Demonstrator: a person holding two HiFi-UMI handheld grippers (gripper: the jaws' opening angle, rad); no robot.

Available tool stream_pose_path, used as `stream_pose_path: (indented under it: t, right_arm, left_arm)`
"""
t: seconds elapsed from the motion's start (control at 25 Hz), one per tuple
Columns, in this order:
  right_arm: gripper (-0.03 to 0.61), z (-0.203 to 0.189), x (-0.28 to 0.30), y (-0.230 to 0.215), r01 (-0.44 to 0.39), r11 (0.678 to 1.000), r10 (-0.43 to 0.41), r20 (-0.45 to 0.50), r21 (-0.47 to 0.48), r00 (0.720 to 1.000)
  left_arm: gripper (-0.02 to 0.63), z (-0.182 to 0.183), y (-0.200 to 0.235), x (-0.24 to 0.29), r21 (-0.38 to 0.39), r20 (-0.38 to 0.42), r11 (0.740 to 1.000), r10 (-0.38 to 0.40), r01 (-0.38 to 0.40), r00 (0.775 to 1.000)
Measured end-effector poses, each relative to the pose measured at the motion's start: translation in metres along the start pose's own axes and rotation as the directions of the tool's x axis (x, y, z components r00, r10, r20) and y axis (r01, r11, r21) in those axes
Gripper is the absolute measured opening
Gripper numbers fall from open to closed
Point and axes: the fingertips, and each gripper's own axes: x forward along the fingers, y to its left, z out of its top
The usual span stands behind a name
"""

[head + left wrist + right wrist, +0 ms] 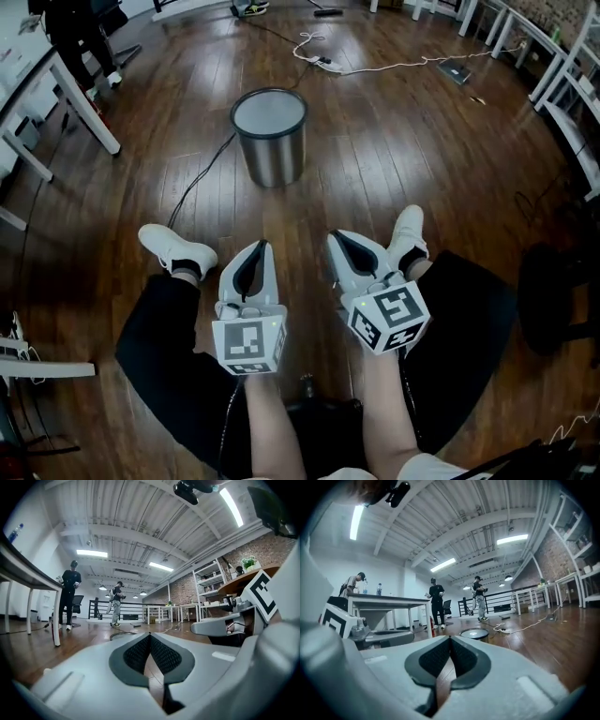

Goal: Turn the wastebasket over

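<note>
A metal wastebasket (269, 136) stands on the wooden floor ahead of both grippers, well apart from them. Its top face is pale grey inside a dark rim; whether that is the mouth or the base I cannot tell. Its rim peeks over the jaws in the left gripper view (121, 635) and sits just beyond them in the right gripper view (474, 633). My left gripper (260, 246) (150, 634) and right gripper (336, 239) (450, 638) are held side by side above the person's legs, pointing level toward the basket. Both are shut with nothing between the pads.
A black cable (202, 178) runs across the floor to the basket's left. A white power strip (323, 63) with cords lies behind it. White table legs (84, 103) stand at the left, white tables (562, 75) at the right, a black stool (553, 291) nearby. People stand farther off (70, 597).
</note>
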Motion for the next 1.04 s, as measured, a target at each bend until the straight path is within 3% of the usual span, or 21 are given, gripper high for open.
stream_pose_path:
  t: [0.08, 0.28, 0.52, 0.64, 0.84, 1.04]
  right_arm:
    - [-0.008, 0.009, -0.029, 0.010, 0.000, 1.000, 0.000, 0.006, -0.001, 1.000]
    - [-0.008, 0.036, -0.078, 0.039, -0.011, 0.998, 0.015, 0.059, -0.056, 0.998]
    - [-0.008, -0.004, -0.131, 0.071, -0.081, 0.994, 0.081, -0.007, -0.069, 0.997]
    - [-0.008, -0.003, -0.153, 0.080, -0.087, 0.993, 0.088, 0.012, -0.078, 0.996]
    - [-0.008, 0.013, -0.186, 0.112, -0.105, 0.990, 0.108, 0.029, -0.098, 0.994]
    - [-0.008, 0.020, -0.200, 0.111, -0.111, 0.988, 0.117, 0.055, -0.107, 0.992]
  left_arm:
    - [0.017, 0.009, -0.021, -0.024, -0.006, 0.003, 1.000, 0.007, -0.007, 1.000]
    - [0.017, 0.047, -0.048, -0.069, 0.068, 0.048, 0.998, 0.005, -0.008, 0.999]
    - [0.017, 0.018, -0.057, -0.131, -0.012, 0.038, 0.997, 0.081, -0.081, 0.996]
    - [0.017, 0.012, -0.072, -0.151, 0.004, 0.035, 0.997, 0.072, -0.072, 0.997]
    - [0.017, 0.034, -0.082, -0.195, 0.031, 0.055, 0.997, 0.067, -0.069, 0.996]
    - [0.017, 0.031, -0.091, -0.202, 0.048, 0.045, 0.997, 0.066, -0.068, 0.997]
